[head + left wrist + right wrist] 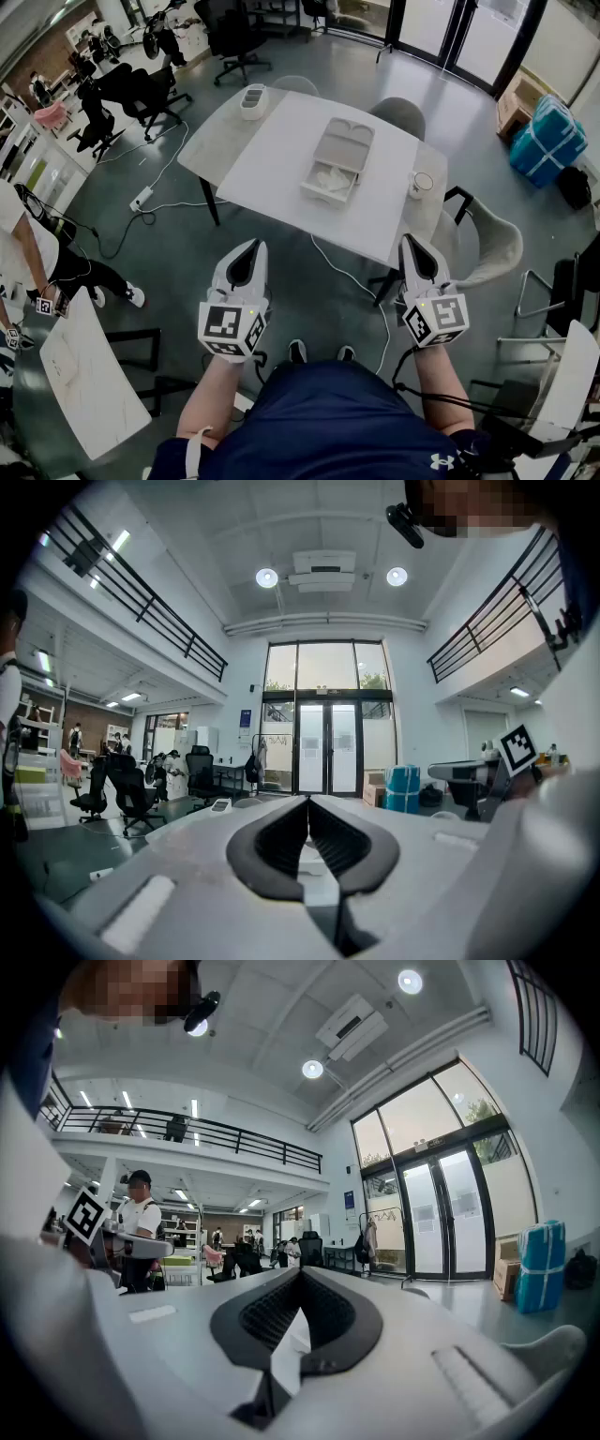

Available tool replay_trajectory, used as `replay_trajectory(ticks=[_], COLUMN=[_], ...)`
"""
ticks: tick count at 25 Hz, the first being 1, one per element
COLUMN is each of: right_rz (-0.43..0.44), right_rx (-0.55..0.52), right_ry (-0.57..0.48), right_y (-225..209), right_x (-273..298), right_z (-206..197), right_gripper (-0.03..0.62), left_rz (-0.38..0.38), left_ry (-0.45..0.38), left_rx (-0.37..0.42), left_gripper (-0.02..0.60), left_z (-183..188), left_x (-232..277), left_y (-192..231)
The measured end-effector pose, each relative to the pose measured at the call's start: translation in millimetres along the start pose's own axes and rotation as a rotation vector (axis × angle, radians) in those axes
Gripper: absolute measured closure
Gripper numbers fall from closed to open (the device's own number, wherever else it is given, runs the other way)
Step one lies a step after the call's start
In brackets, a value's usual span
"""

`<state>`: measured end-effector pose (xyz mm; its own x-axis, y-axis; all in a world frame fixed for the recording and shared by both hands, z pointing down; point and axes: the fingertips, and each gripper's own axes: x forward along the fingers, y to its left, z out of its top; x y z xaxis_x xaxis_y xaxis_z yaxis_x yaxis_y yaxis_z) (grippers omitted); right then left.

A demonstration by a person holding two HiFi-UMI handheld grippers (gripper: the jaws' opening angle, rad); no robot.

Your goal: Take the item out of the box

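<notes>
White table (pixel 272 159) ahead, bearing a pale box (pixel 343 142) near its middle, open at the near end, with a crumpled white item (pixel 330 180) lying inside that end. Left gripper (pixel 249 247) and right gripper (pixel 410 240) held level, well short of the table, near the body; jaws of both pressed together, nothing between. Small white container (pixel 253 99) at the table's far left, cup (pixel 422 182) at its right edge.

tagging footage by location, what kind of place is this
Probably an open-plan office or lab hall: rolling office chairs on a bare floor, tall glass entrance doors, and a railed mezzanine overhead.
</notes>
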<state>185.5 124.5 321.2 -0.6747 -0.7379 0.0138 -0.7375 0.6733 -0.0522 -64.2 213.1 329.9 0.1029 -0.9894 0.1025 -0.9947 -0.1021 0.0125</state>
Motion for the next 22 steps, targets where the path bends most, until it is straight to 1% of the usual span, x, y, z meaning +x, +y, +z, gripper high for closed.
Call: replay_trajectory(ticks=[7, 11, 17, 22], right_rz=[-0.006, -0.021, -0.081, -0.125], right_rx=[0.007, 0.037, 0.038, 0.041], right_ry=[0.004, 0.011, 0.007, 0.042], right_y=[10.9, 12.9, 18.4, 29.7], right_x=[13.6, 21.4, 30.8, 33.6], right_z=[-6.3, -8.4, -5.8, -16.4], right_gripper=[0.592, 0.592, 0.591, 0.591], left_rz=[-0.008, -0.019, -0.055, -0.095], left_ry=[0.000, -0.003, -0.008, 0.011], left_rx=[-0.006, -0.013, -0.037, -0.051], left_gripper=[0.577, 0.577, 0.577, 0.577], left_z=[-6.1, -6.4, -10.7, -24.0], left_x=[5.0, 9.2, 15.7, 22.7], left_y=[17.7, 29.1, 52.0, 65.7])
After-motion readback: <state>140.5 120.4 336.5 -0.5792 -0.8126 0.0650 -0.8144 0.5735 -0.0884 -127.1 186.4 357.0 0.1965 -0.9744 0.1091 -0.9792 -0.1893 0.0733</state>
